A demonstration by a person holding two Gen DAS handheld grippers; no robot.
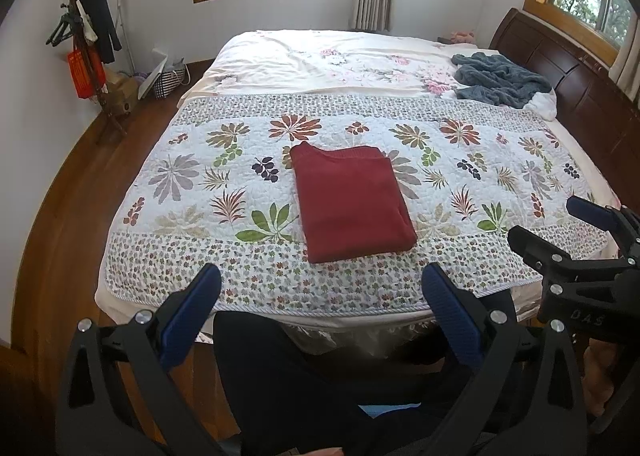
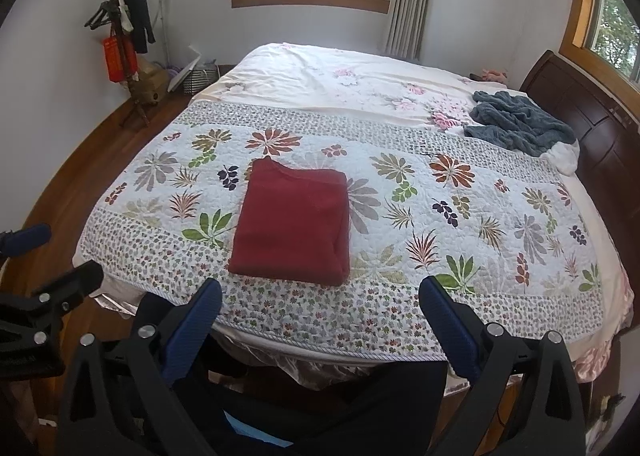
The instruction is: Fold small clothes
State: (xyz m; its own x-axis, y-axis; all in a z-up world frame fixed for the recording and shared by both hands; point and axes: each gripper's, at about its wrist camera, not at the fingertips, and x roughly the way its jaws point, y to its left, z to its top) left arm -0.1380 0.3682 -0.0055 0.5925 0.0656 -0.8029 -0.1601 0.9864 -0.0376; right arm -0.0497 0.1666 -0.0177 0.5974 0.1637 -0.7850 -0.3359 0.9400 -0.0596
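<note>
A dark red garment point(image 1: 350, 198) lies folded into a neat rectangle on the floral quilt point(image 1: 460, 184), near the bed's front edge; the right wrist view shows the same red garment point(image 2: 294, 222). My left gripper point(image 1: 322, 288) hangs open in front of the bed, short of the garment, with nothing between its blue pads. My right gripper point(image 2: 320, 300) is also open and empty, held back from the quilt's front edge. The right gripper point(image 1: 548, 226) shows at the right side of the left wrist view, and the left gripper point(image 2: 60, 256) at the left of the right wrist view.
A crumpled blue-grey blanket point(image 1: 500, 80) lies at the back right of the bed by the wooden headboard point(image 1: 568, 72). A coat stand point(image 1: 86, 40) with hangers and a checked basket point(image 1: 168, 80) stand on the wooden floor at the left. A person's dark-clothed legs point(image 1: 304, 384) are below my grippers.
</note>
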